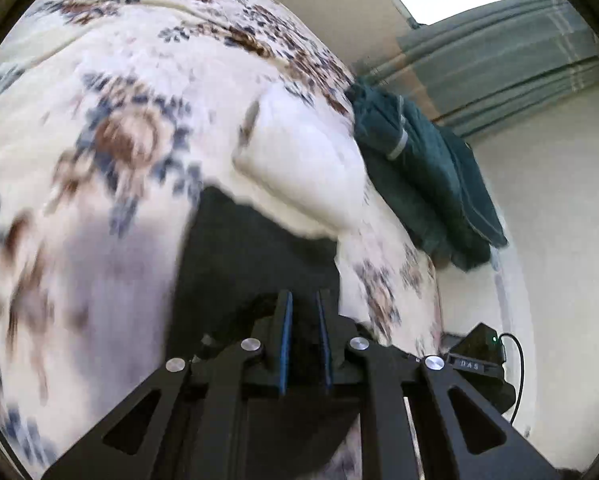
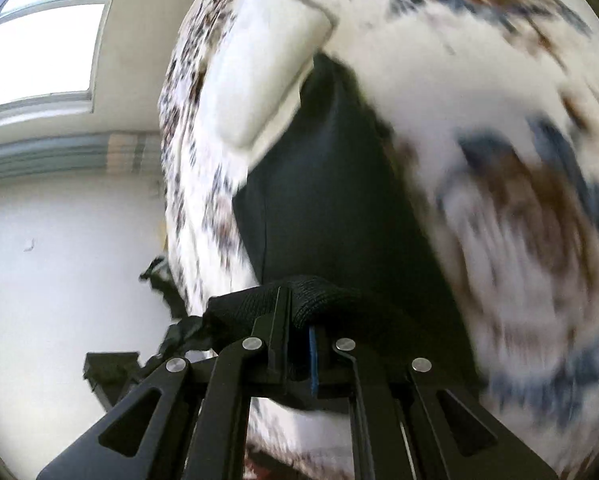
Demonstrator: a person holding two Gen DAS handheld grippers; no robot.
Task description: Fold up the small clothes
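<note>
We see a bed (image 1: 111, 92) covered by a floral blanket, blurred in both views. On it lies a folded white cloth (image 1: 299, 168), and at the bed's far edge a dark green garment (image 1: 415, 184). A black garment (image 2: 339, 184) hangs over the blanket, its edges pinched by both tools. Our left hand-held gripper (image 1: 304, 300) stands narrow on black fabric; our right hand-held gripper (image 2: 299, 300) clamps its ribbed black hem.
</note>
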